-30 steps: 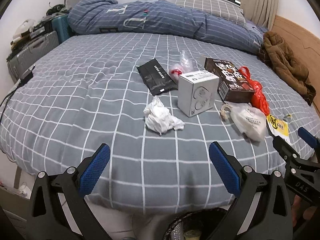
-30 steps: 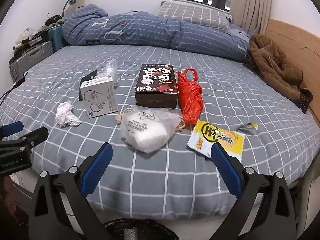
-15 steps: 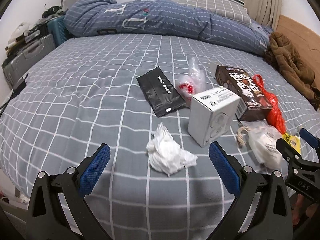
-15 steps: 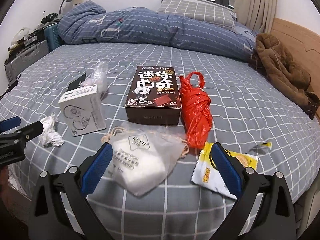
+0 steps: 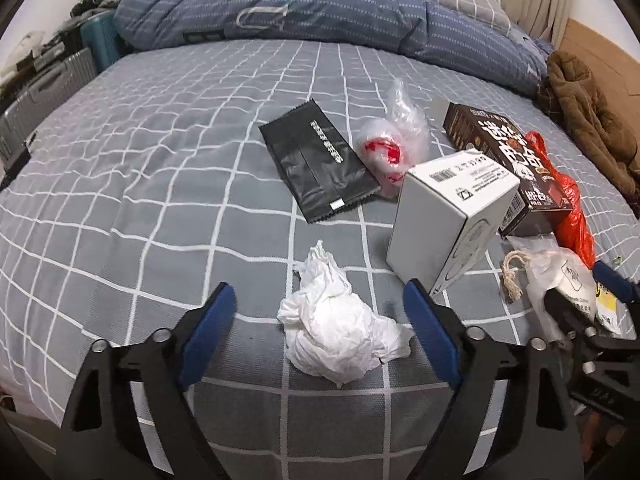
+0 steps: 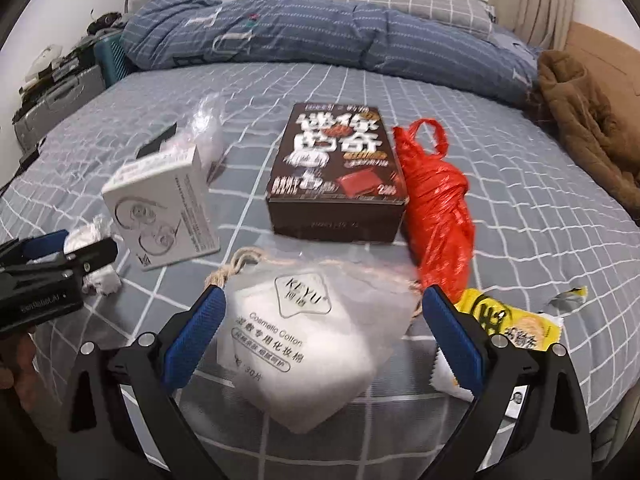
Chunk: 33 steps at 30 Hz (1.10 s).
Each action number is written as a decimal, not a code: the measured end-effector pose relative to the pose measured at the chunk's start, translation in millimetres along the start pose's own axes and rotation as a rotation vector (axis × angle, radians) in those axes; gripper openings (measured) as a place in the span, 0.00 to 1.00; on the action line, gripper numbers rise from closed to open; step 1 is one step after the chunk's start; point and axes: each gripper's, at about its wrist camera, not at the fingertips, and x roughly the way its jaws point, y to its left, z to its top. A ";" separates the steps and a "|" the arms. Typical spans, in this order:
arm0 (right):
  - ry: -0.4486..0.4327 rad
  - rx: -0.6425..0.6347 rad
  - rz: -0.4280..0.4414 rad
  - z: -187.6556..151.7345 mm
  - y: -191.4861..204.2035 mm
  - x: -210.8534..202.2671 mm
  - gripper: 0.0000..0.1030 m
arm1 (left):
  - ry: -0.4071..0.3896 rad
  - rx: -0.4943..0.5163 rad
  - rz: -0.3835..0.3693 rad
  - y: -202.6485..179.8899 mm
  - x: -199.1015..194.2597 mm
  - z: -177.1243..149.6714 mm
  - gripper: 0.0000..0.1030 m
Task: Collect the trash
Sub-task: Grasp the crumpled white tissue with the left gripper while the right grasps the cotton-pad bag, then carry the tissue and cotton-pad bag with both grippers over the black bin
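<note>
A crumpled white tissue (image 5: 340, 332) lies on the grey checked bed (image 5: 160, 184), near its front edge. My left gripper (image 5: 318, 300) straddles the tissue; its jaws are closing and the blue pads stand clear of the paper. A clear bag of cotton pads (image 6: 312, 340) lies between the fingers of my open right gripper (image 6: 324, 300), untouched. Behind these lie a white box (image 5: 448, 216), a black wrapper (image 5: 320, 164), a clear plastic bag (image 5: 392, 144), a brown cookie box (image 6: 336, 172), a red plastic bag (image 6: 440, 208) and a yellow snack wrapper (image 6: 508, 328).
A rolled blue duvet (image 5: 320, 12) runs across the head of the bed. A brown coat (image 6: 592, 120) is heaped at the right edge by the wooden headboard. Suitcases (image 5: 44, 88) stand beside the bed on the left. A small wrapper scrap (image 6: 568, 296) lies right of the yellow wrapper.
Both grippers have come forward and down over the bed. The tissue now sits between the left fingers, which stand closer together. The cotton pad bag now sits between the right fingers.
</note>
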 end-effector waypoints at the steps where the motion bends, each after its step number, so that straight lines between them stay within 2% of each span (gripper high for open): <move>1: 0.008 0.004 -0.002 -2.3 0.2 3.1 0.92 | 0.009 0.000 -0.005 0.2 1.5 -0.8 0.73; 3: 0.025 0.028 0.023 -4.6 -1.3 6.6 0.88 | 0.026 0.002 -0.013 -0.1 4.7 -2.8 0.62; 7: 0.036 0.028 0.050 -5.7 0.6 7.2 0.75 | 0.036 0.012 -0.007 -0.4 7.4 -4.8 0.51; 9: 0.042 0.028 0.056 -6.4 1.4 7.8 0.72 | 0.036 0.015 0.000 -1.2 7.5 -5.1 0.41; 12: 0.044 0.032 0.061 -6.0 1.2 8.6 0.65 | 0.034 0.012 0.015 -0.2 8.0 -6.0 0.31; 18: 0.029 0.047 0.071 -3.3 -1.6 2.7 0.59 | 0.033 -0.006 -0.001 4.0 3.9 -3.5 0.19; 33: -0.037 0.075 0.082 2.6 -8.2 -26.4 0.58 | -0.016 0.002 -0.070 -5.9 -28.2 -3.9 0.18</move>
